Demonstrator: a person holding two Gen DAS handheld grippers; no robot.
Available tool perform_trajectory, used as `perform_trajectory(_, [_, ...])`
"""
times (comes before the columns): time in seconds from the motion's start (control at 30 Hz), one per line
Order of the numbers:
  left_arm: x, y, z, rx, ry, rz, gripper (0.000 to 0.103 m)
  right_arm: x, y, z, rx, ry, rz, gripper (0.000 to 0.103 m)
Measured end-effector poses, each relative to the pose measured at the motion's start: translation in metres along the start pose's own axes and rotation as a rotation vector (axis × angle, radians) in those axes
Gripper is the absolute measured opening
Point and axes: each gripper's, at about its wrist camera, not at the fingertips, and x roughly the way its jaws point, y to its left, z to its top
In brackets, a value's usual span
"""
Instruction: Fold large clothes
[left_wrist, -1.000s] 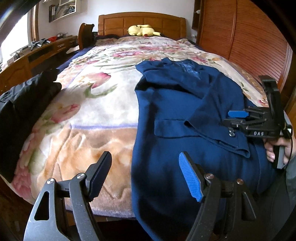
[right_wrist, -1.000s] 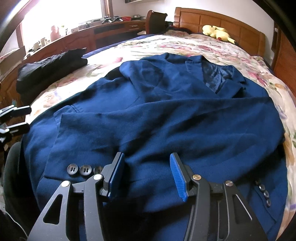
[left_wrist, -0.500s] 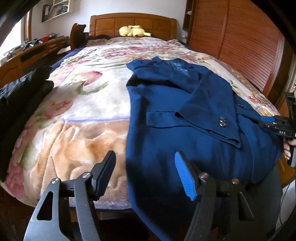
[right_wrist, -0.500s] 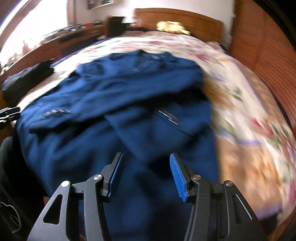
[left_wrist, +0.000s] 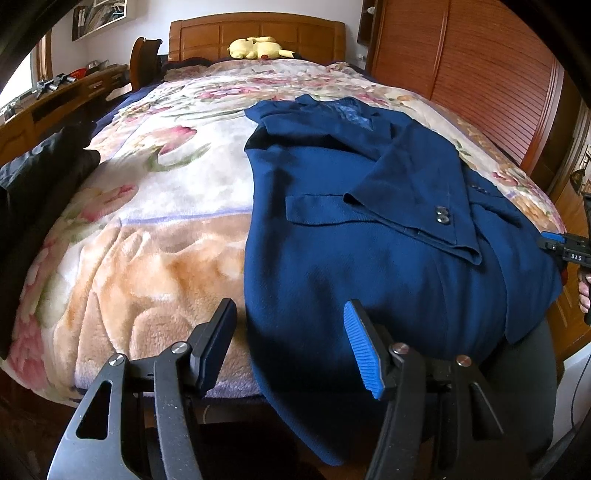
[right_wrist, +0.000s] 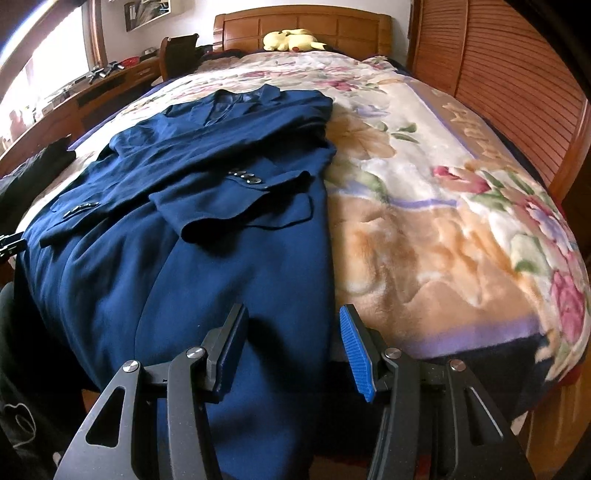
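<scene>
The jacket (left_wrist: 369, 229) lies face up along the bed (left_wrist: 147, 236), collar toward the headboard, both sleeves crossed over the chest, and its hem hangs over the foot edge. That hanging hem is the worry: it looks heavy, and a lift from one corner alone could drag the whole jacket off the blanket.

The left tool (left_wrist: 290, 347) hovers over the hem's left corner, jaws partly apart and just closing in, with cloth below them but nothing pinched. The right tool (right_wrist: 293, 349) sits over the hem's right edge, jaws about half open, holding nothing; the edge runs between its pads, not gripped.

Trouble spots now. The near sleeve (left_wrist: 417, 206) rests loose on top, cuff buttons up; a quick flip of the hem toward the collar could slide it askew and spoil the fold. The far sleeve (right_wrist: 236, 192) lies just as loose. If either tool bites only the top layer, the lining may stay behind and the fold will bunch. If the two tools grip at uneven points, the crease will likely run crooked. The plush blanket (right_wrist: 424, 229) is soft and could snag in a low pinch, coming up with the jacket.

Off to the left, a dark garment (left_wrist: 40, 173) lies well apart and poses no hazard.
</scene>
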Motion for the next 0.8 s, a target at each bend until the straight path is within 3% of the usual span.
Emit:
perform_trajectory(0.27, [0.001, -0.001, -0.002, -0.004, 0.002, 0.004, 0.061, 0.012, 0.005, 0.002, -0.011, 0.007, 0.044, 0.053])
perform_trajectory(0.4, [0.0, -0.002, -0.003, 0.0, 0.006, -0.006, 0.061, 0.013, 0.01, 0.004, -0.034, 0.009, 0.085, 0.037])
perform_trajectory(0.57, [-0.002, -0.002, -0.012, 0.004, 0.015, -0.039, 0.061, 0.016, 0.008, 0.006, -0.046, 0.012, 0.091, 0.034])
perform_trajectory(0.67, [-0.003, 0.004, -0.015, -0.017, 0.014, -0.039, 0.043, 0.02, 0.006, 0.005, -0.047, 0.016, 0.095, 0.034])
perform_trajectory(0.73, [-0.005, 0.008, -0.014, -0.033, 0.015, -0.037, 0.016, 0.02, 0.006, 0.006, -0.032, 0.023, 0.107, 0.032])
perform_trajectory(0.8, [-0.01, 0.01, -0.012, -0.036, 0.016, -0.064, 0.006, 0.018, 0.007, 0.009, -0.034, 0.03, 0.108, 0.009])
